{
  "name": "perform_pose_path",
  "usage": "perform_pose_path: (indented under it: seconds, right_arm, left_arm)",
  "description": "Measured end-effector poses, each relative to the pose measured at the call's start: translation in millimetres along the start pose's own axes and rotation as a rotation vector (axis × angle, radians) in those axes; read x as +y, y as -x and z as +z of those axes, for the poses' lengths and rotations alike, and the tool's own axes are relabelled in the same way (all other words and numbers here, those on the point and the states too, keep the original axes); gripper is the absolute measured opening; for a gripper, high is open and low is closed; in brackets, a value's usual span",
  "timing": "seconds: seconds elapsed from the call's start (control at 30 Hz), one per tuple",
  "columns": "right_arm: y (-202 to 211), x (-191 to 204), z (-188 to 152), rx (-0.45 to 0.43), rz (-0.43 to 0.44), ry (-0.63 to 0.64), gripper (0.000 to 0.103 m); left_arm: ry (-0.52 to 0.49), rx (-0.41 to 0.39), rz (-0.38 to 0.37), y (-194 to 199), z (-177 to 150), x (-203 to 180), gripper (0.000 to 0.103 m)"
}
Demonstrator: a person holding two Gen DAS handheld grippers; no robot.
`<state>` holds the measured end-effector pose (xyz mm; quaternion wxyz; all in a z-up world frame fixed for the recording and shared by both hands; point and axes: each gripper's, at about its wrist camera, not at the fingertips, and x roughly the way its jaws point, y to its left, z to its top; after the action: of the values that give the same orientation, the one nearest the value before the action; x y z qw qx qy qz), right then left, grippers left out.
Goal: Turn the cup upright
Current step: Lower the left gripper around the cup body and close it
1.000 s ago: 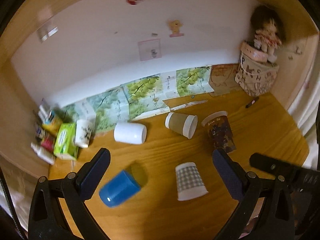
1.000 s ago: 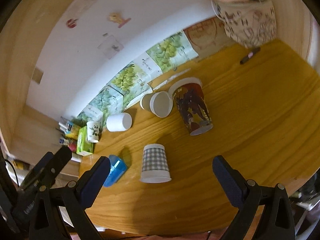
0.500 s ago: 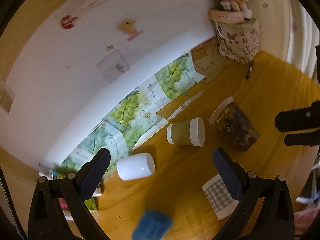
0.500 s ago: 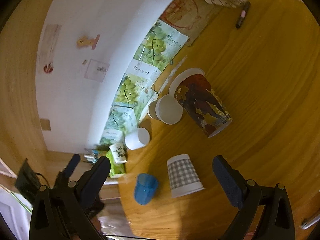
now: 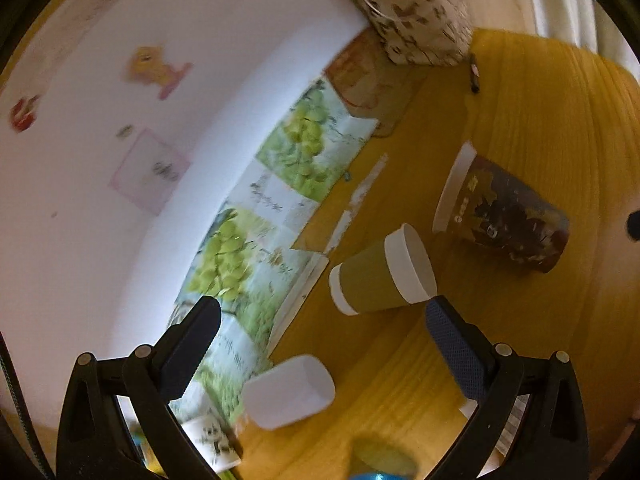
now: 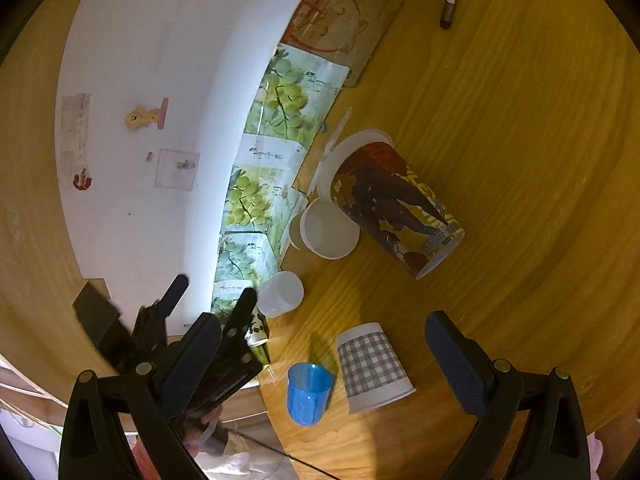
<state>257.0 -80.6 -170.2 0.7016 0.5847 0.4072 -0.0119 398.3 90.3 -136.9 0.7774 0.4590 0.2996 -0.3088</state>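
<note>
Lying on its side at frame centre: brown cup point(image 5: 382, 276) on table point(image 5: 540, 120); left gripper point(image 5: 320, 332) and right gripper point(image 6: 322, 346) jaws spread, empty; risk: crowded neighbours, cup rolling.

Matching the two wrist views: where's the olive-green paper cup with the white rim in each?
Left wrist: olive-green cup lies on its side at centre right, just above the right finger.
Right wrist: same cup at centre, its open mouth towards the camera, so mostly its white inside shows.
Shared landmark: the dark printed cup on its side right next to it.
</note>
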Motion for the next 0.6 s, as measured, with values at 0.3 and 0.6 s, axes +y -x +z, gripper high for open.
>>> perform_pose_path:
  seconds: [0.3,0.6]
  right_arm:
    - [-0.1,-7.6,-1.0,-0.024,-0.012,-0.029,0.102]
    - [3.4,-17.7,-3.9,-0.042,-0.013,-0.064,0.102]
  left_arm:
    - [-0.104,-0.008,-0.023,-41.2,-3.1,-24.8,0.102]
    - [-0.176,0.021,-0.029,-67.3,-6.9,-39.0,0.102]
